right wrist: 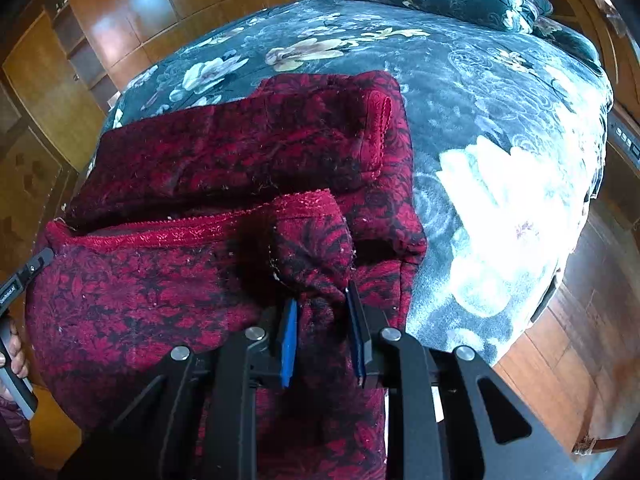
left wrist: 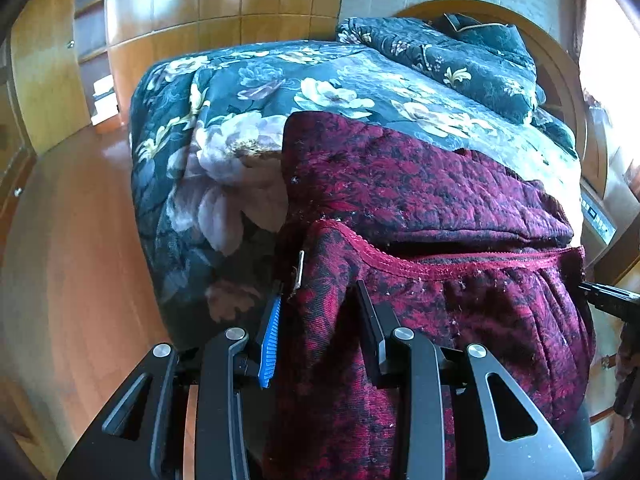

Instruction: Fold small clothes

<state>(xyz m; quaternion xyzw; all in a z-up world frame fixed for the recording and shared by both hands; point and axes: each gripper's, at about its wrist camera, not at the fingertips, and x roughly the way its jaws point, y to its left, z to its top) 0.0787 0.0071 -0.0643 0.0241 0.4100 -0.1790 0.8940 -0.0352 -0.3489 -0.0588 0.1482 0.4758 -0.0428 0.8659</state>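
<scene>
A dark red garment (left wrist: 420, 184) with a black floral pattern and a red trimmed edge lies on the bed's flowered blanket (left wrist: 240, 92), partly folded over itself. My left gripper (left wrist: 320, 292) is shut on the garment's near left corner, with cloth bunched between its fingers. My right gripper (right wrist: 322, 300) is shut on the near right corner of the red garment (right wrist: 224, 148), which fills the gap between its blue pads. The near edge is lifted off the bed between both grippers. Each gripper shows at the edge of the other's view: the right gripper (left wrist: 608, 300), the left gripper (right wrist: 24, 280).
A folded dark flowered quilt (left wrist: 460, 56) lies at the head of the bed by the wooden headboard. Wooden floor (left wrist: 72, 240) runs along the bed's left side, with wooden cupboards (left wrist: 180, 0) behind. A hand (right wrist: 12, 352) holds the left gripper's handle.
</scene>
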